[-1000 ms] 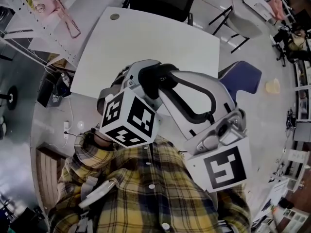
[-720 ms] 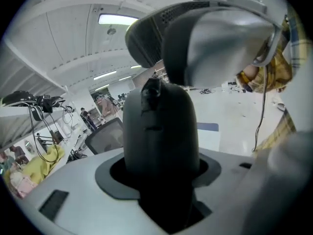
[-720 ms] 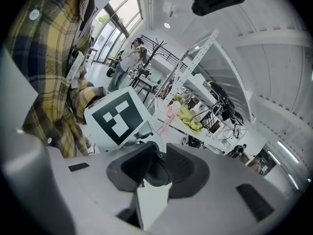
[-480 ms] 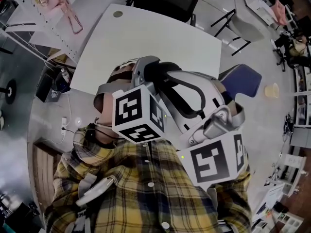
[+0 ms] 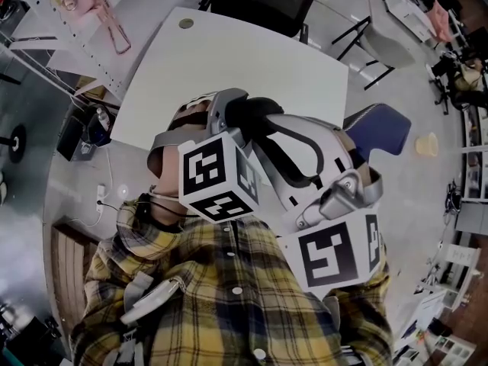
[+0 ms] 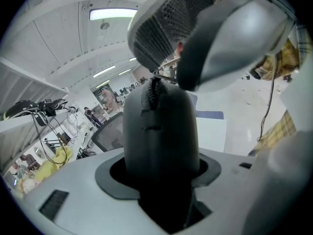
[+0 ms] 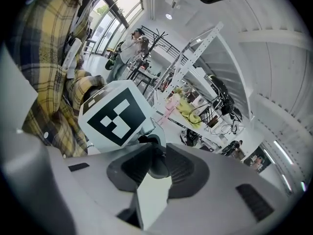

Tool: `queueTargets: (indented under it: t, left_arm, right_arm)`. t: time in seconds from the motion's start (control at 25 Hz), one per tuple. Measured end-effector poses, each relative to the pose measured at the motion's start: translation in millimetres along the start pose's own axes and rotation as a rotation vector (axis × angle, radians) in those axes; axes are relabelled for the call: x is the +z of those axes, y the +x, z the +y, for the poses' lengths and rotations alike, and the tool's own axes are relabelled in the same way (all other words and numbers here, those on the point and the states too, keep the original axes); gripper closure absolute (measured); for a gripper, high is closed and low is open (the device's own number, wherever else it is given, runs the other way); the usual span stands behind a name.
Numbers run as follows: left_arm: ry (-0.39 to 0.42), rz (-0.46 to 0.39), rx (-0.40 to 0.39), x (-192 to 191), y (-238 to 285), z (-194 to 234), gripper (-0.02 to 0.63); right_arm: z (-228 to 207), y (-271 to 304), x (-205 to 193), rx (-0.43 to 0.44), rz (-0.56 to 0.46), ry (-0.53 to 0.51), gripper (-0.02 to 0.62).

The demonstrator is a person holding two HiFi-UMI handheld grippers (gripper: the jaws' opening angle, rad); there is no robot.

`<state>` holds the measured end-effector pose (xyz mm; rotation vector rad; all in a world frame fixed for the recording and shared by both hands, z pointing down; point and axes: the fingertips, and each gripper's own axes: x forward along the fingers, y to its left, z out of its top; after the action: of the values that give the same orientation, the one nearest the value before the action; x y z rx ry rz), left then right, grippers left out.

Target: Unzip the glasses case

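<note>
Left tongs (image 6: 161, 173) grasp the glasses case (image 6: 161, 126); right tongs (image 7: 157, 156) pinch its apparent zipper pull (image 7: 158, 167); unzipping seemingly barely begun.

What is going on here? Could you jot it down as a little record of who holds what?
Setting: a person in a plaid shirt, near a white table
Left gripper: shut on the glasses case, which sticks out from its jaws
Right gripper: shut on a small grey piece, probably the zip pull
Zip: shows at the case's far end; how far it is open cannot be told
</note>
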<state>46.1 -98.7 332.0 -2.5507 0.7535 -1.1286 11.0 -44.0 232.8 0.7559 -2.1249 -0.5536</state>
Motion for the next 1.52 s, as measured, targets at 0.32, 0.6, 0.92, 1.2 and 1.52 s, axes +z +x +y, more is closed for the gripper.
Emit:
queueTargets:
  t: [0.32,0.6,0.92,1.2,1.52]
  left_arm:
    - [-0.055,-0.057,0.001,-1,-5,9,0.347]
    - [-0.027,-0.087,0.011,6,-6,7,0.347]
    - [0.005,-0.067,0.032,5,-8,10,0.347]
    - [0.026,-0.066,0.01,2,-10,5,0.347]
    - [0.027,-0.078,-0.017,1,-11,0,0.347]
  right_arm:
    - [-9,-5,-5,-0.065,-0.027,0.091,0.53]
    - [-12,-5,-7,-0.062,-0.083,0.231,0.546]
    - [-9,-4,-6,-0.043,-0.082,0.235,0.575]
    - [-4,-6,-7,-0.009,-0.075,0.231,0.575]
    - [-2,-7,-7,-0.005,-0.075,0.226,0.577]
